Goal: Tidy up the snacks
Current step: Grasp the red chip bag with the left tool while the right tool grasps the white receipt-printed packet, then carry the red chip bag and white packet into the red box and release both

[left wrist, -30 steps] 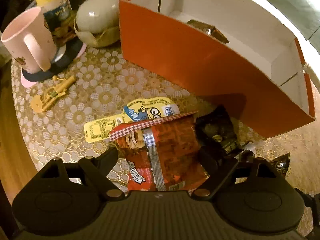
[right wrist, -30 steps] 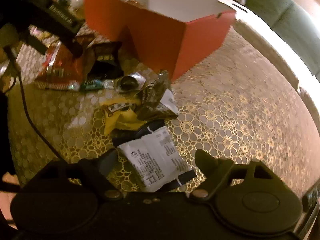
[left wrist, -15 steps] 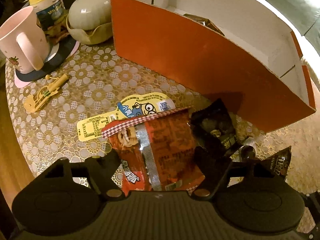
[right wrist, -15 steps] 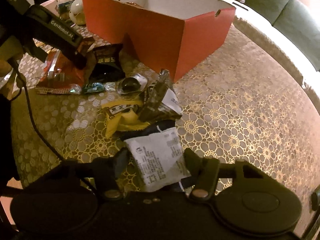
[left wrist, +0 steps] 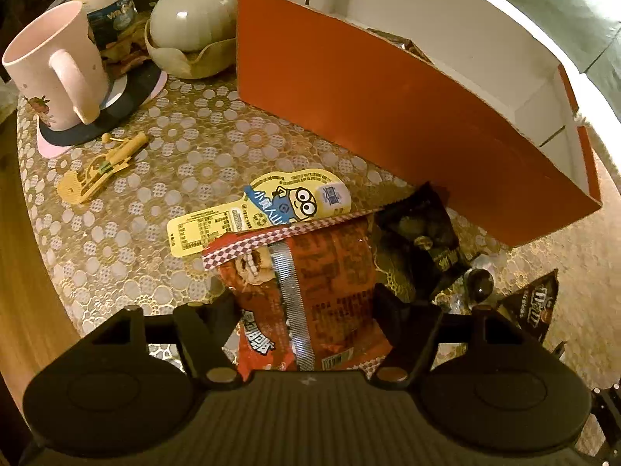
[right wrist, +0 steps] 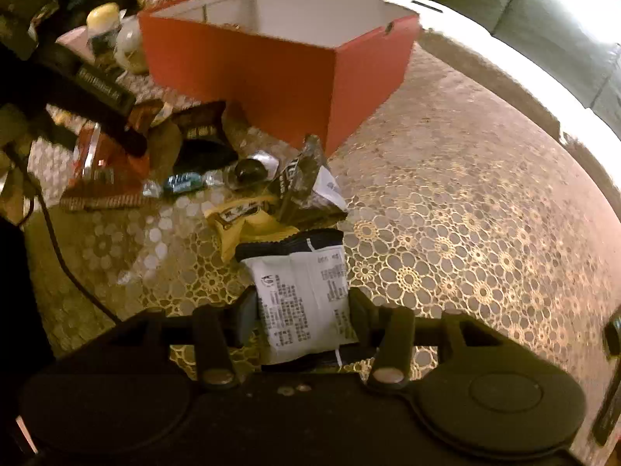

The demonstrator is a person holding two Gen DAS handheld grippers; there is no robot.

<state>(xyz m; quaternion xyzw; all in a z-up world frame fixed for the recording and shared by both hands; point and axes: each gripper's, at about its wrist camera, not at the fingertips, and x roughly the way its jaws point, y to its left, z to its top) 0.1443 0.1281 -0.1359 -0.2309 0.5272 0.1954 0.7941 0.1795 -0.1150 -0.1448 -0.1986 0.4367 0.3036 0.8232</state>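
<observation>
While your left gripper (left wrist: 304, 310) sits low over the surface (left wrist: 202, 155), its fingers (left wrist: 209, 322) are clenched on the lower part of a red snack bag (left wrist: 310, 295). Just beyond that bag a yellow cartoon packet (left wrist: 271, 206) lies flat, partly under the bag's checked top edge, and a black packet (left wrist: 423, 237) lies beside it on the right, close to the wall of the orange box (left wrist: 388, 101). Farther left you can see a small yellow toy (left wrist: 101, 171), then a pink mug (left wrist: 54, 66) on a coaster, with a yellow-lidded jar (left wrist: 108, 4) behind it.

Your right gripper (right wrist: 304, 310) has its fingers (right wrist: 246, 316) closed against both sides of a white packet (right wrist: 302, 303), which rests on the surface (right wrist: 465, 233). Past it lie a yellow wrapper (right wrist: 248, 225) and a dark wrapper (right wrist: 306, 186), touching each other, then a small blue candy (right wrist: 182, 182). The orange box (right wrist: 271, 73) stands open at the far end, its white inside showing.
</observation>
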